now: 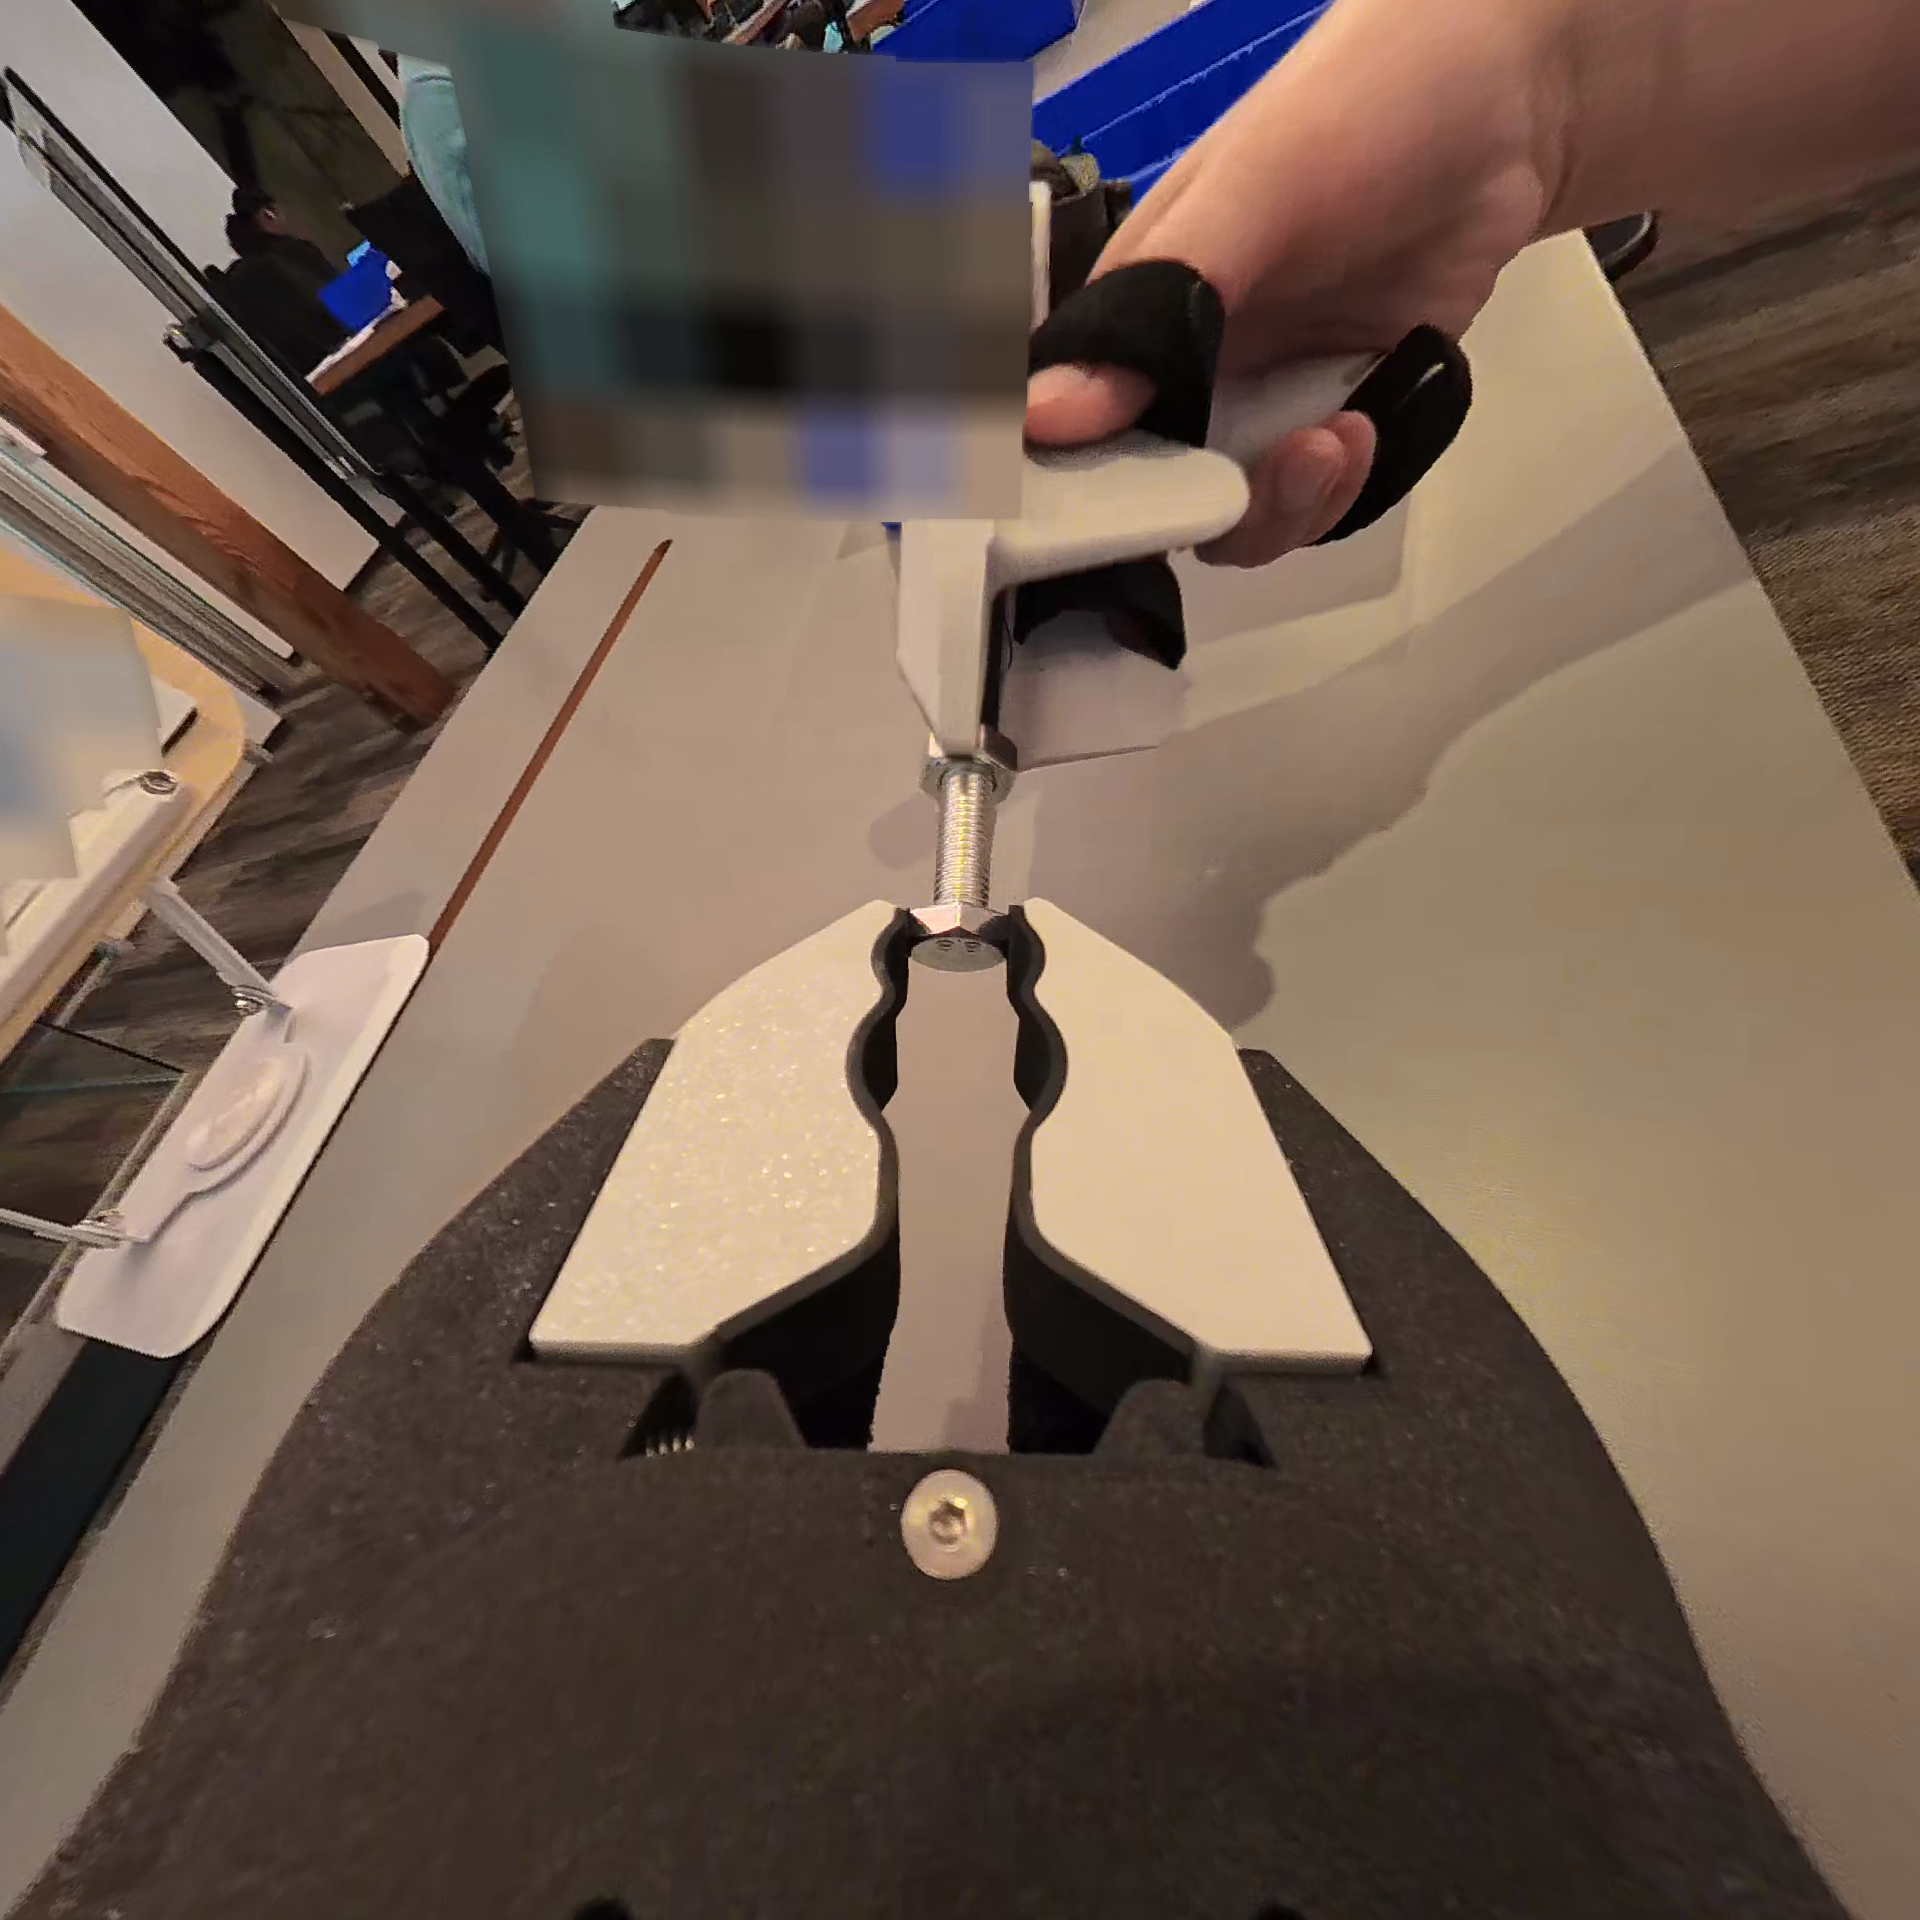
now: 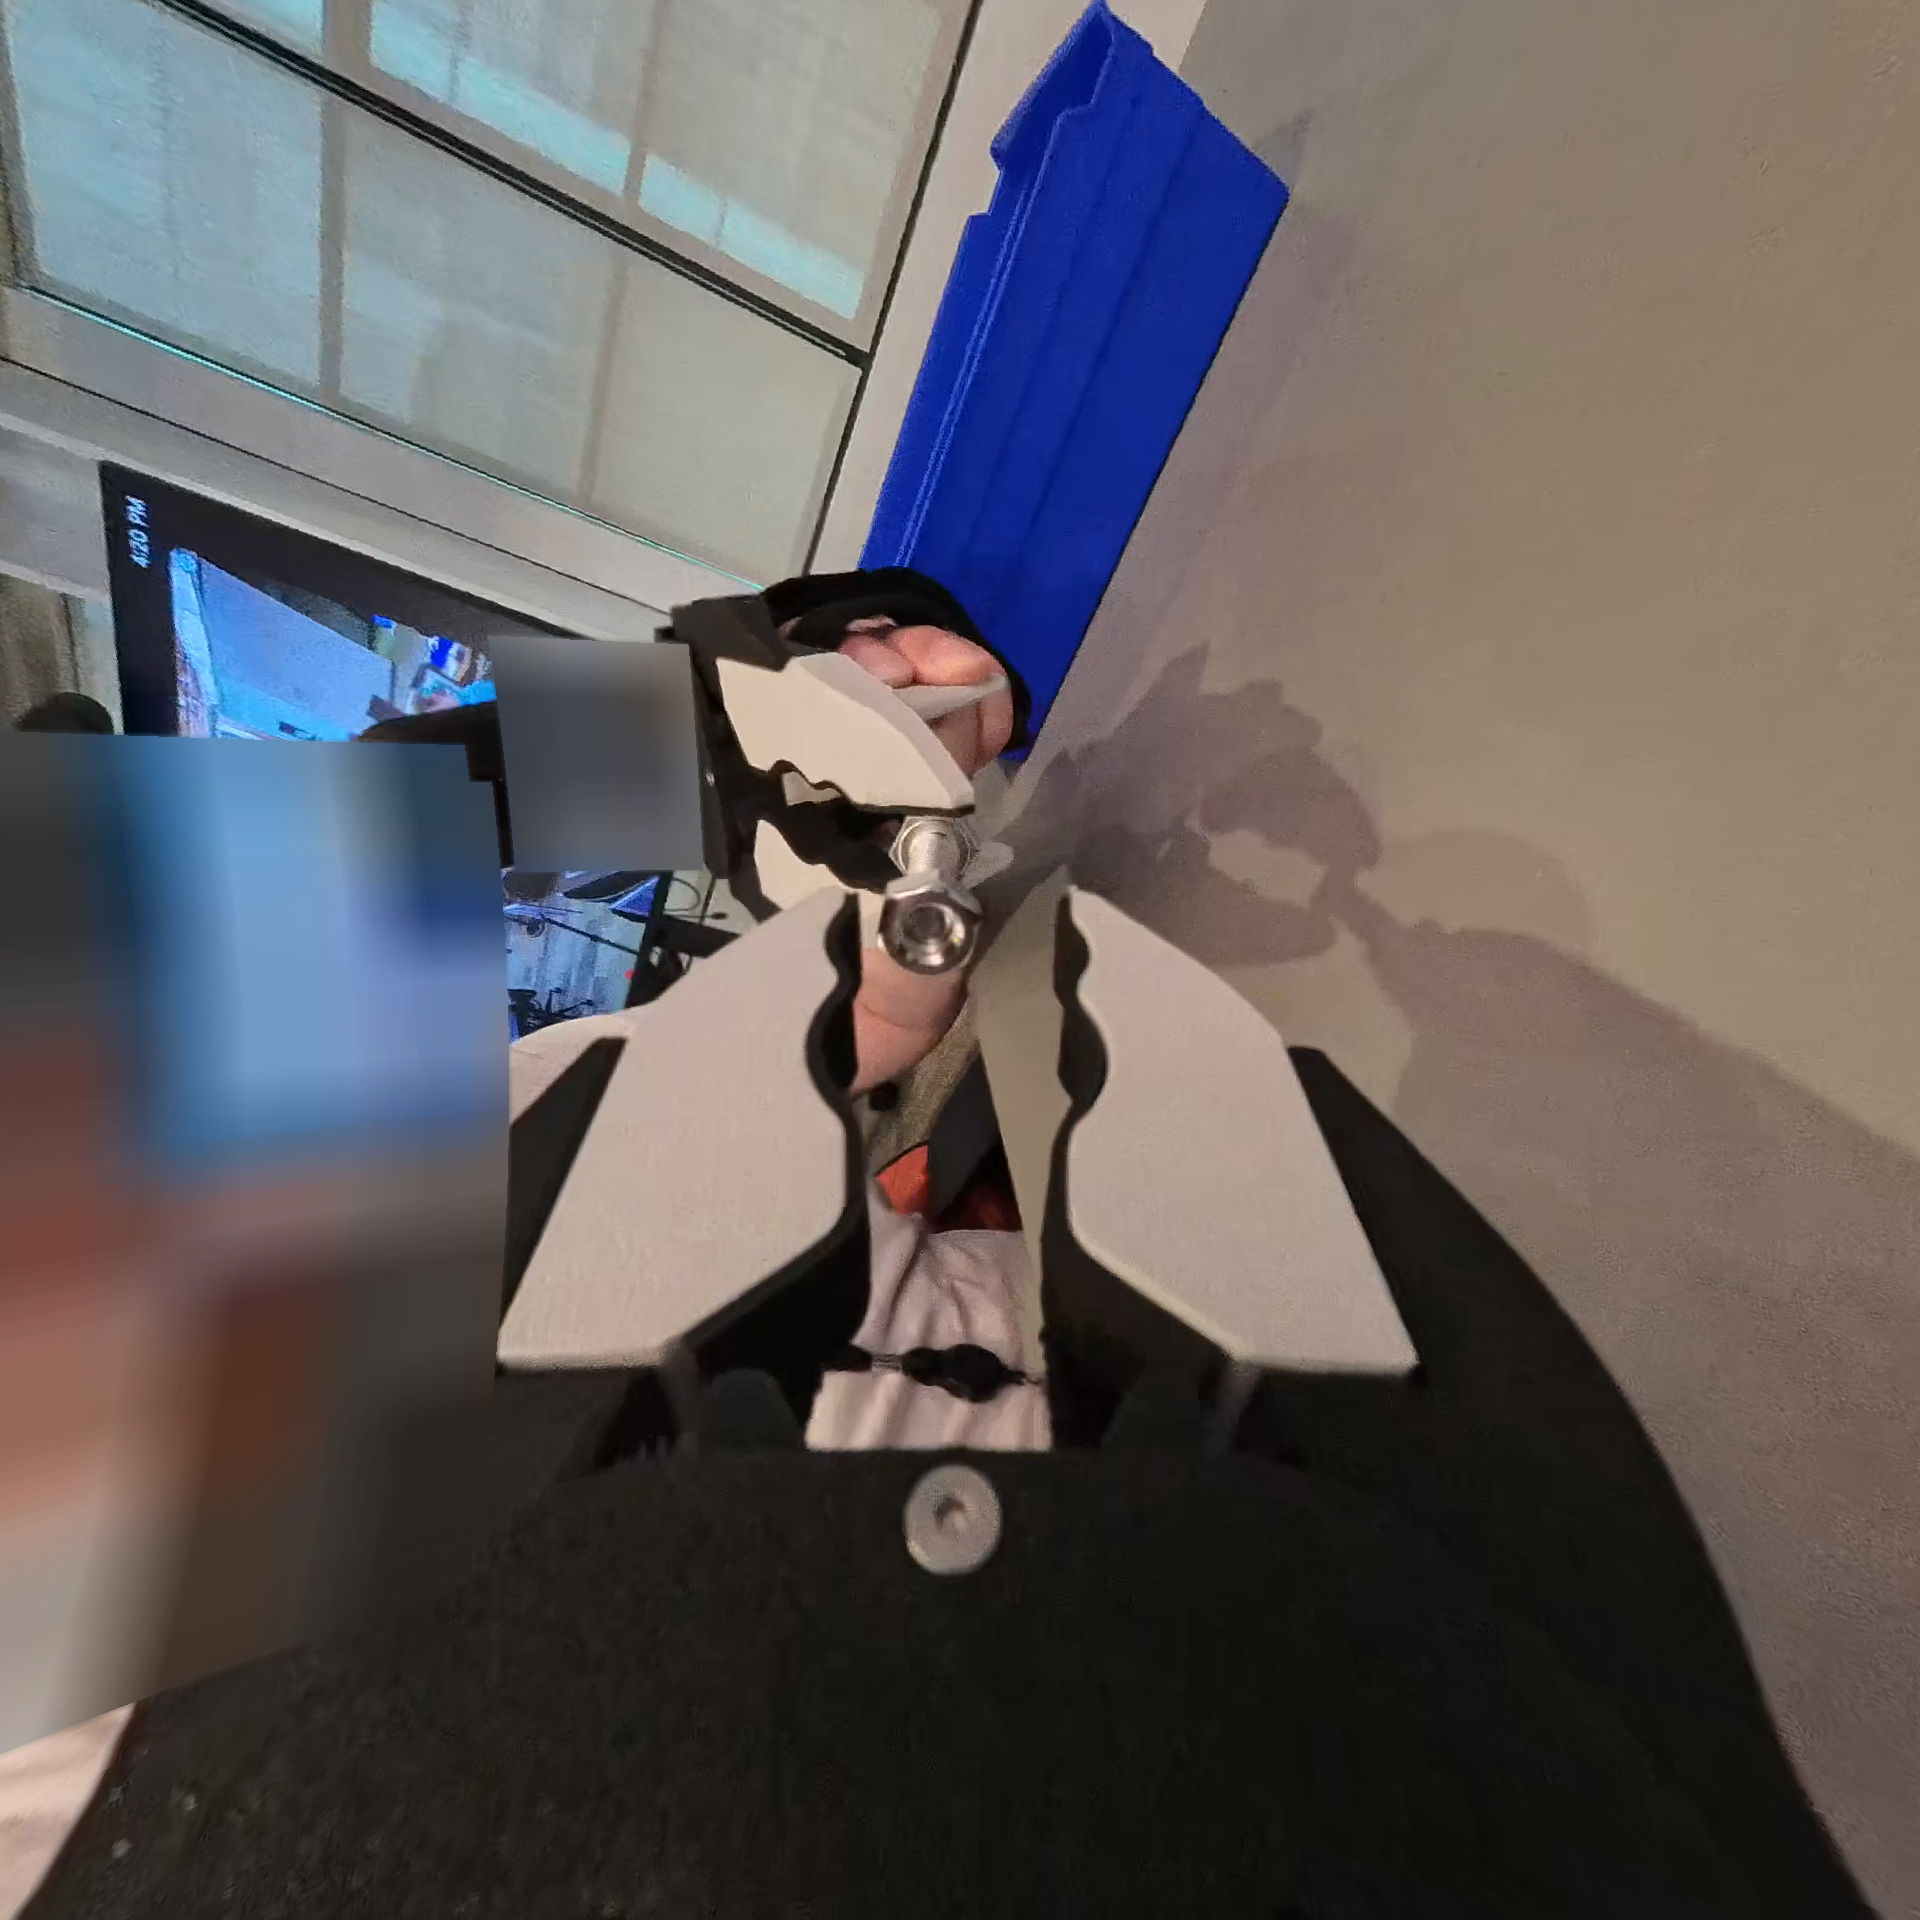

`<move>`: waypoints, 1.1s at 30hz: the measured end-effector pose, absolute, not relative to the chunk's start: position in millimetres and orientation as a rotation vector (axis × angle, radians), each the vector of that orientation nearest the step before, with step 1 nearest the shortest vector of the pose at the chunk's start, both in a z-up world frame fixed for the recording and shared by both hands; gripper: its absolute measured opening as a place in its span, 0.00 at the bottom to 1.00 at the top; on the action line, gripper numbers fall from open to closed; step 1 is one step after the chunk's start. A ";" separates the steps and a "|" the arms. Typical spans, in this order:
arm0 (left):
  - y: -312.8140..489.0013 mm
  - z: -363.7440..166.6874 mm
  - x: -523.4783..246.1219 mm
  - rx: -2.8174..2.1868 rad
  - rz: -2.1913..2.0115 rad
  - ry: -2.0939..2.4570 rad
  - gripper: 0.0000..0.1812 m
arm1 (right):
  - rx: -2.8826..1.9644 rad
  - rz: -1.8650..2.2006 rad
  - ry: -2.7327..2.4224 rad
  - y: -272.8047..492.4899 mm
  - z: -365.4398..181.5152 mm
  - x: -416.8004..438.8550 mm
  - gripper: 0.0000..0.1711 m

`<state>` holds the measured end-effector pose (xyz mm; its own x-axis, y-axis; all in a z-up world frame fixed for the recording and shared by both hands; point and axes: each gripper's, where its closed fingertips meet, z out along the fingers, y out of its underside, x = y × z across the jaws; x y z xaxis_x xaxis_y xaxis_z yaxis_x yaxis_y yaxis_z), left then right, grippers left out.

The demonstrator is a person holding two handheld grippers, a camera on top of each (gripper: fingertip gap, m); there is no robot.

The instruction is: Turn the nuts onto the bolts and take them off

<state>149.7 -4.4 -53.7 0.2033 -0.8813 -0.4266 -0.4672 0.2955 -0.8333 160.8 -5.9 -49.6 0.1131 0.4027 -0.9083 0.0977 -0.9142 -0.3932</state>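
Left tool (image 1: 957, 928) closed to a narrow gap, clamped on the hexagonal head of a steel bolt (image 1: 964, 844). Head pinched at the very tips, between the dark inner pads. Threaded shank pointing straight away from the tool, held clear above the grey table (image 1: 1507, 1039).

Hex nut (image 1: 967, 772) sitting on the far end of the shank, well apart from the head, with bare thread between them.

Right tool (image 2: 951, 914) parted wider than the nut, its two tips either side of the nut and the bolt's end. In the right wrist view, left tip close against the nut and a clear strip of table showing between the nut and the other tip; no squeeze on it. Seen from the left wrist view, those same tips meet the nut from above. Right hand (image 1: 1351, 270) wrapped round the grey handle, with black straps over the fingers.

Blue plastic bin (image 2: 1081, 416) resting on the table beyond both tools, turned so that only its outer wall shows; contents cannot be told.
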 end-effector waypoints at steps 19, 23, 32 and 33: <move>-18.2 -61.4 154.7 -1.380 -0.597 1.489 0.10 | -1.510 0.938 -1.499 -20.2 -57.0 167.6 0.10; -11.3 -70.3 153.5 -1.401 -0.516 1.504 0.10 | -1.593 0.901 -1.442 -9.5 -63.7 171.1 0.16; -1.1 -72.2 150.2 -1.412 -0.426 1.479 0.10 | -2.039 1.405 -0.963 0.3 -63.4 168.8 0.37; -0.7 -71.4 150.2 -1.409 -0.421 1.475 0.10 | -2.071 1.474 -0.921 -1.4 -64.1 166.5 0.41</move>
